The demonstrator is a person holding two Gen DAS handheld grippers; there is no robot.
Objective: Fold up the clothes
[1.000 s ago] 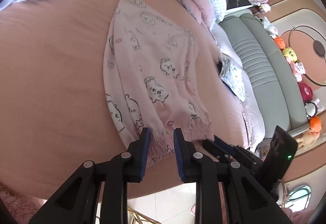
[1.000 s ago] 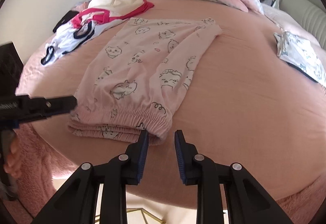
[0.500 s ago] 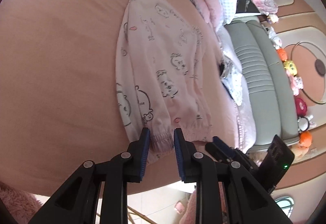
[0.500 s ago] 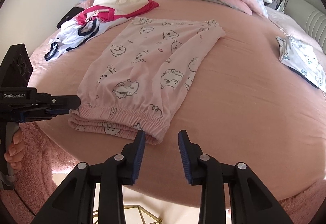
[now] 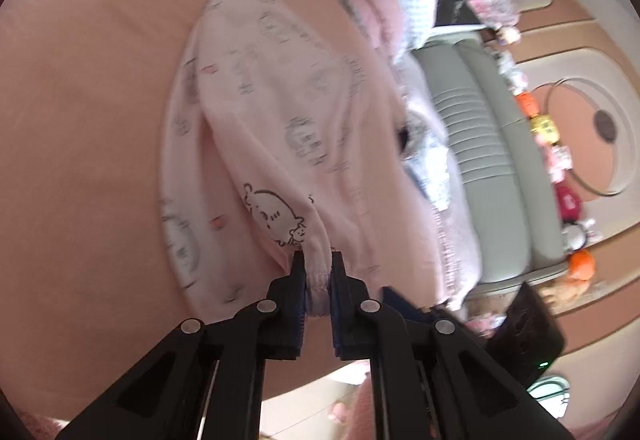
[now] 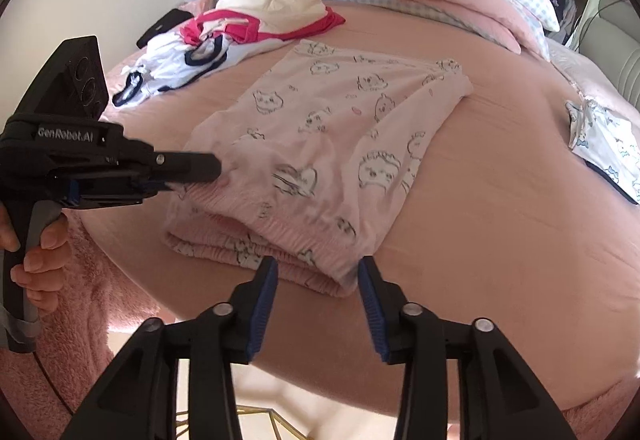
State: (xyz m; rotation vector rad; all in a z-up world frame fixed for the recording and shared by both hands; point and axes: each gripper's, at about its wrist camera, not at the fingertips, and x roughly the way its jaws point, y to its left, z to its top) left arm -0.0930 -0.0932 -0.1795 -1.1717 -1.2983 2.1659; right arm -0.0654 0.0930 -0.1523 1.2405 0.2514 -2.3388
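While a pair of pink printed trousers (image 6: 332, 128) lies on the pink bed (image 6: 500, 208), already doubled leg over leg, the left gripper (image 5: 316, 268) closes its fingers on the gathered waistband (image 5: 318, 280) at the near edge and lifts that corner of cloth into a ridge. Beside it, the right gripper (image 6: 318, 280) hovers at the other end of the waistband with its fingers opening, the elastic hem just beyond them and nothing yet pinched. Judging by how things lie, the first lengthwise fold is done; the crosswise folds, carrying the waistband up toward the cuffs, are still to come, and the right side needs its own hold first. Elsewhere on the bed a heap of white, navy and red clothes (image 6: 208, 40) waits unfolded near the pillows, and a small blue-printed garment (image 6: 604, 144) rests well apart at the right, so most of the task looks ahead.
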